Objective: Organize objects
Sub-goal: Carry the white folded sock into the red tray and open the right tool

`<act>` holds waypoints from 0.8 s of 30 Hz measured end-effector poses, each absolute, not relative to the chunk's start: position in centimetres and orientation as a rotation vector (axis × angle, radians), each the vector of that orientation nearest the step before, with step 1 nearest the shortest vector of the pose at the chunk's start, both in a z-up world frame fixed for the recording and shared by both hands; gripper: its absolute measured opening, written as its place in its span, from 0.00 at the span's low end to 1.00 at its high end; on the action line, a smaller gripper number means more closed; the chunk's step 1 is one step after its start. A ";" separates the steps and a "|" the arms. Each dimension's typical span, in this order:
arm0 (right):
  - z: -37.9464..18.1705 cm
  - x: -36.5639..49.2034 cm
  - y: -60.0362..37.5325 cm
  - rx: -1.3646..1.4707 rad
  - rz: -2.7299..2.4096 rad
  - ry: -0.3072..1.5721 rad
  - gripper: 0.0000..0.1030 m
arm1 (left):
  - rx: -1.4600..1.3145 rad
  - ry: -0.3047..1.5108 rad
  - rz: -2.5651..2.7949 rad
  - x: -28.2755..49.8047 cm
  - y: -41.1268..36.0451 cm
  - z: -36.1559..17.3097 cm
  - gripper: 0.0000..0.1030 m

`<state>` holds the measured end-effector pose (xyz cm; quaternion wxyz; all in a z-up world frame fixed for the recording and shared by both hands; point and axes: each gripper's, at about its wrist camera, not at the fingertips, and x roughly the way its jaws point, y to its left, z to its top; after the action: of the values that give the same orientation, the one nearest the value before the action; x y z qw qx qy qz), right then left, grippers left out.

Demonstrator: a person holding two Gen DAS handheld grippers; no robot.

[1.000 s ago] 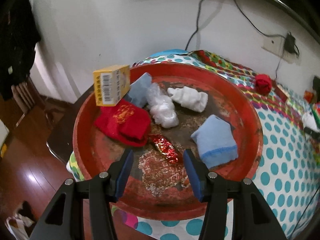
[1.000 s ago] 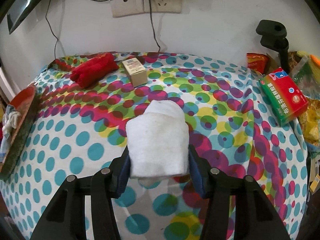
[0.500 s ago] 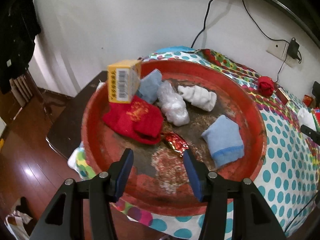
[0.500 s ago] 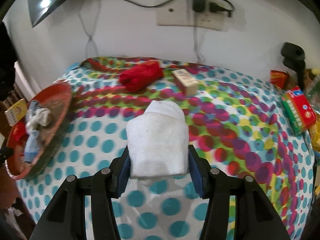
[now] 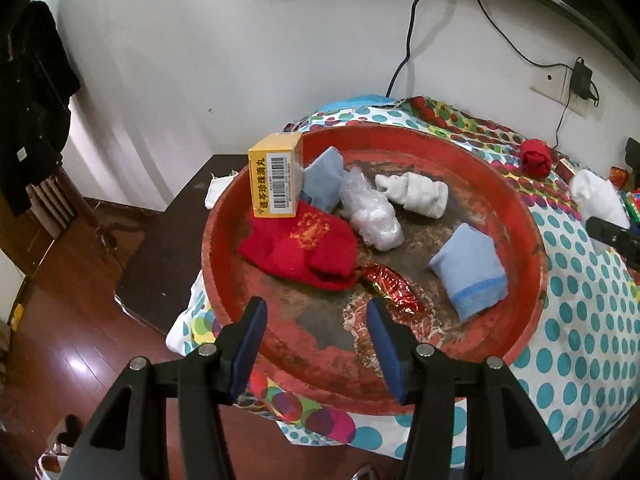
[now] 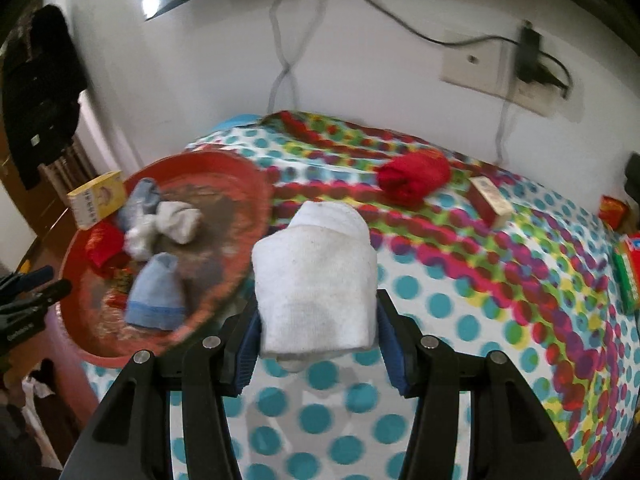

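- The white sock roll [image 6: 316,280] is the thing on the go right now. It's pinched between the pads of the right gripper [image 6: 318,320], up off the polka-dot tablecloth [image 6: 460,320], just right of the red tray [image 6: 256,184].
- Its long axis runs straight out along the gripper's fingers, away from the camera. The rounded end points toward the wall and the flatter, cut-looking end sits back between the jaws.
- Right jaws are at a middling width, both sides squeezed against the roll.
- The tray already has a decent haul: a red sock [image 5: 300,248], two light blue sock bundles (nearer one [image 5: 468,268]), a white rolled sock [image 5: 416,194], a clear plastic wad [image 5: 370,216], a shiny red candy wrapper [image 5: 394,290] and a yellow box [image 5: 276,178] propped on the far-left rim.
- So I'd call it well over halfway, with this roll likely headed to the tray next.
- Still out on the cloth: a red sock ball [image 6: 414,174], a small box [image 6: 490,200] near it, and a green-red box [image 6: 630,272] at the right edge.
- The left gripper [image 5: 316,332] hangs over the tray's near rim, jaws fairly wide, nothing in them.
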<state>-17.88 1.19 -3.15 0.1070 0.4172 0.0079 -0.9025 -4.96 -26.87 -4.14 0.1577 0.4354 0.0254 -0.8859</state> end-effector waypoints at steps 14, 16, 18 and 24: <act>-3.1 -17.2 -8.2 1.205 -2.517 0.125 0.49 | 1.251 0.073 -2.500 -3.9 -28.7 -3.5 0.52; -3.1 -17.2 -9.2 1.204 -2.508 0.137 0.49 | 1.257 0.079 -2.487 -3.8 -29.0 -3.5 0.52; -3.3 -17.3 -10.3 1.203 -2.492 0.144 0.49 | 1.259 0.086 -2.471 -3.6 -29.5 -3.6 0.52; -3.9 -17.3 -13.5 1.200 -2.436 0.160 0.49 | 1.267 0.122 -2.440 -3.2 -30.8 -3.7 0.52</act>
<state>-17.29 -13.50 -3.88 0.2089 0.4314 0.0574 -0.8758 -3.20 -30.82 -3.72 0.1937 0.4518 0.0434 -0.8698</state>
